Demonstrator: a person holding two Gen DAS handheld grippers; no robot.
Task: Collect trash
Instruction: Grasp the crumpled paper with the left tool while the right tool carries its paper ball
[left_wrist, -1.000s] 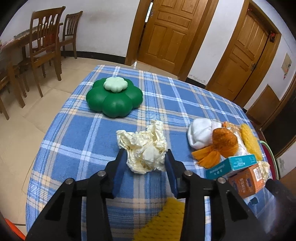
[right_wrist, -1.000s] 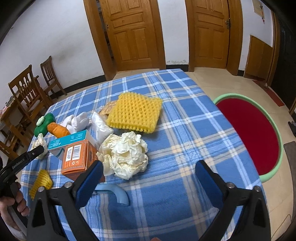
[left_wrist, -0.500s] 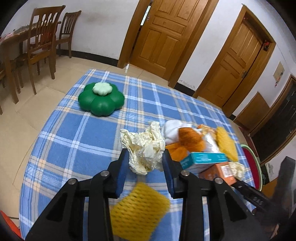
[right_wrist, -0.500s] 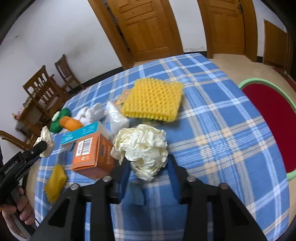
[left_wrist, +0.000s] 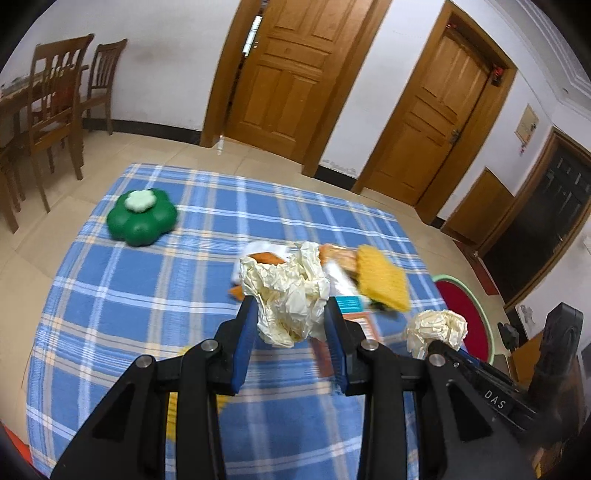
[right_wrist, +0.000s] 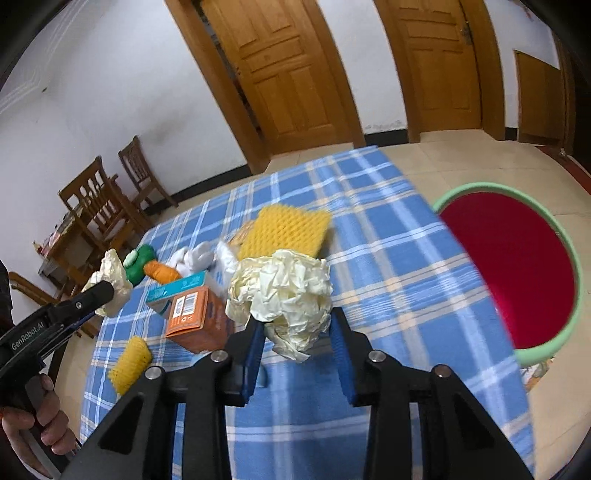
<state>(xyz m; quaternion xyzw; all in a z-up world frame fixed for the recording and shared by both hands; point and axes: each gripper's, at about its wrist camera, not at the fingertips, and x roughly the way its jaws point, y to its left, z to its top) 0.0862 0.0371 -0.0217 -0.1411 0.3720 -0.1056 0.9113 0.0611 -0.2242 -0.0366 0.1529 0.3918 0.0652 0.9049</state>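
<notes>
My left gripper (left_wrist: 290, 314) is shut on a crumpled cream paper ball (left_wrist: 286, 291), held up off the blue plaid tablecloth (left_wrist: 147, 295). My right gripper (right_wrist: 297, 325) is shut on a second crumpled paper ball (right_wrist: 284, 291), also clear of the cloth. In the left wrist view the right gripper's paper ball (left_wrist: 436, 326) shows at the right. In the right wrist view the left gripper's paper ball (right_wrist: 112, 280) shows at the far left, with a person's hand (right_wrist: 33, 424) below it.
A red basin with a green rim (right_wrist: 570, 266) stands off the table's right edge. On the cloth lie an orange box (right_wrist: 195, 321), a teal box (right_wrist: 177, 291), a yellow foam sheet (right_wrist: 284, 232), a small yellow foam net (right_wrist: 129, 363) and a green flower-shaped container (left_wrist: 142, 218). Wooden chairs (left_wrist: 55, 103) stand at the left.
The right gripper's jaws went from wide open to shut on its paper ball and lifted it. The left gripper rose with its ball and swung right, over the pile.
</notes>
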